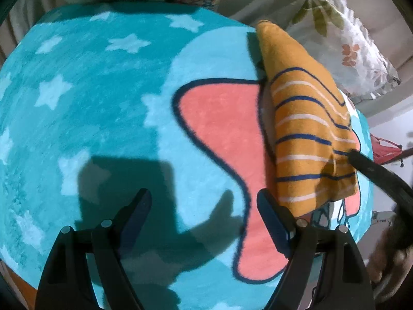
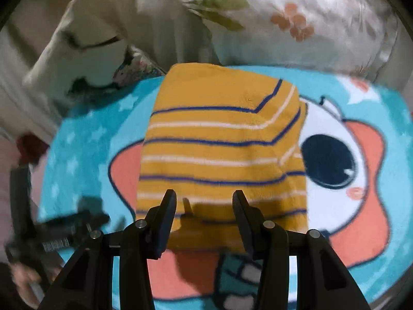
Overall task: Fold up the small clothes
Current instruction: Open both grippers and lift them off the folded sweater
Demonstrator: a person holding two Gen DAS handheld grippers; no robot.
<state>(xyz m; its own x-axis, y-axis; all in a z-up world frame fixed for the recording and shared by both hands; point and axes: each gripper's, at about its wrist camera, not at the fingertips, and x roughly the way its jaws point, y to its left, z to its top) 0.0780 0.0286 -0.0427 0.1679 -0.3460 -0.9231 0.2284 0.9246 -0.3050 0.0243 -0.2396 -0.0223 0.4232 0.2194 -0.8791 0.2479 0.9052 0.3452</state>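
Note:
A folded mustard garment (image 2: 222,149) with blue and white stripes lies flat on a teal star-print blanket (image 2: 397,155). My right gripper (image 2: 204,196) hovers over the garment's near edge, jaws partly apart with nothing pinched; its shadow falls on the cloth. In the left wrist view the garment (image 1: 309,129) sits at the right, and one dark finger of the right gripper (image 1: 371,168) reaches its right edge. My left gripper (image 1: 204,196) stands open over bare blanket (image 1: 90,103), to the left of the garment and holding nothing.
The blanket carries a cartoon print with a pink star shape (image 1: 222,134) and a big dark eye (image 2: 327,162). Floral pillows (image 2: 296,20) and a white cushion (image 2: 85,49) line the far edge. The left gripper (image 2: 64,230) appears blurred at the lower left, held by a hand.

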